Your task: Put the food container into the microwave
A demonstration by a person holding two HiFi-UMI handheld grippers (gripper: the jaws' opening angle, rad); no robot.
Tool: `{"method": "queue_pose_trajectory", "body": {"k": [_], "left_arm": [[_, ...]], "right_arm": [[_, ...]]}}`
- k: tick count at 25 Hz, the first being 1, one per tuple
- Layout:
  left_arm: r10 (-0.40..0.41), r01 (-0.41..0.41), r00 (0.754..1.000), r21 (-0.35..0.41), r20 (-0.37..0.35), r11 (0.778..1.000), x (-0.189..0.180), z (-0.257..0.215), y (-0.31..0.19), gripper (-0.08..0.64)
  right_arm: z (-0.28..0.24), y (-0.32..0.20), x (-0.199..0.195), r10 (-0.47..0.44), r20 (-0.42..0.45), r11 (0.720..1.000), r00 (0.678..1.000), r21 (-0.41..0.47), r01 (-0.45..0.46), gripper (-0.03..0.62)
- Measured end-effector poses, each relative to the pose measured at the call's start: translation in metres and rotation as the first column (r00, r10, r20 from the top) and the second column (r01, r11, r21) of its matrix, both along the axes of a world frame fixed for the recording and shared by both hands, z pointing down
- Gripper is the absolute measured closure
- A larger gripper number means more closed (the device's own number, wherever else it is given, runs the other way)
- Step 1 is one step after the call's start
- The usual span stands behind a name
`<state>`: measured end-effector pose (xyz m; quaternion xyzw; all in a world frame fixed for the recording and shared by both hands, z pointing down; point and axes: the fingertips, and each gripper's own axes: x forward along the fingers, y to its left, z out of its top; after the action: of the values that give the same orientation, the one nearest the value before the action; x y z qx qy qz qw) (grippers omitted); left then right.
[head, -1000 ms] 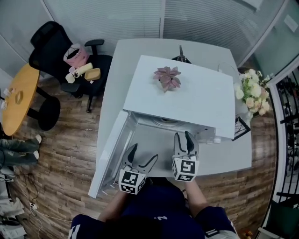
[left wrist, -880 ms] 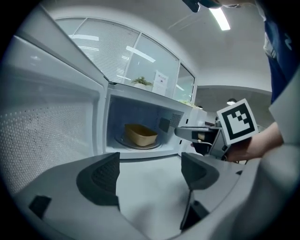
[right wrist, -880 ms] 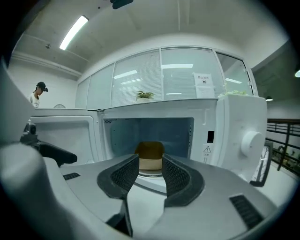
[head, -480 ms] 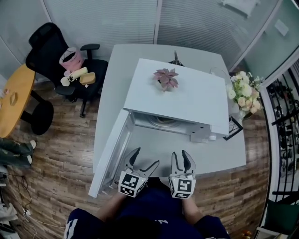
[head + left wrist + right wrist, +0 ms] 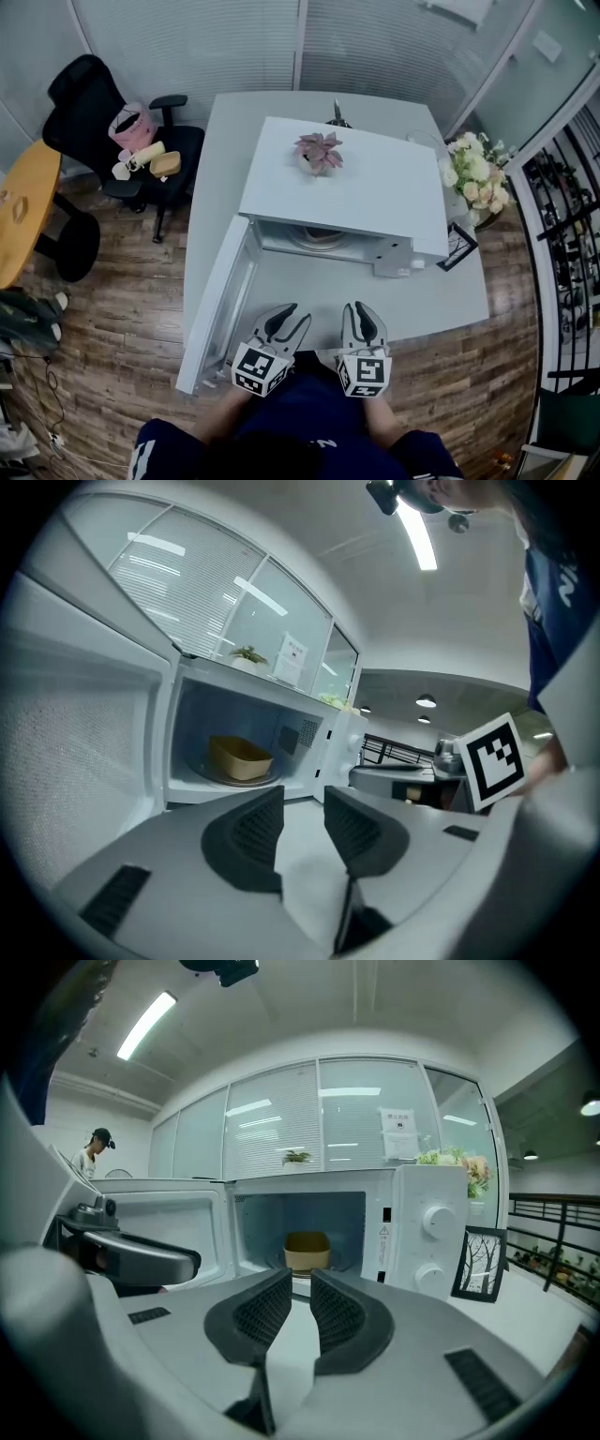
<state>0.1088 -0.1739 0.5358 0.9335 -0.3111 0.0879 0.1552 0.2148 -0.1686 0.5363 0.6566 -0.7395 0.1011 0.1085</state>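
Observation:
A tan food container sits on the turntable inside the white microwave, only just visible in the head view. The microwave door stands swung open to the left. Both grippers hover over the table's front edge, well outside the oven and pointing at its opening. My left gripper is open with a narrow gap and nothing in it. My right gripper has its jaws drawn almost together and holds nothing.
A small potted plant stands on top of the microwave. Flowers and a picture frame are at the table's right end. An office chair and a yellow table stand on the floor at left.
Both grippers have drawn back from the microwave toward the table's front edge. The left jaws have narrowed from a wide gap. The container stays inside.

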Motion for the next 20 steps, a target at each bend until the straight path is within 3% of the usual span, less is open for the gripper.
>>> {"method": "queue_pose_trajectory", "body": {"k": [3, 9, 20], "left_arm": [[-0.014, 0.014, 1.000, 0.017, 0.013, 1.000, -0.001, -0.002, 0.000, 0.555], [-0.009, 0.009, 1.000, 0.026, 0.007, 1.000, 0.002, -0.005, 0.001, 0.558], [-0.018, 0.017, 0.999, 0.035, 0.027, 0.999, 0.002, -0.004, -0.002, 0.558]], "right_arm": [[-0.005, 0.002, -0.002, -0.003, 0.018, 1.000, 1.000, 0.021, 0.003, 0.581], [-0.008, 0.006, -0.010, -0.052, 0.062, 0.998, 0.997, 0.022, 0.051, 0.583], [-0.001, 0.001, -0.013, -0.082, 0.044, 0.996, 0.996, -0.019, 0.083, 0.583]]}}
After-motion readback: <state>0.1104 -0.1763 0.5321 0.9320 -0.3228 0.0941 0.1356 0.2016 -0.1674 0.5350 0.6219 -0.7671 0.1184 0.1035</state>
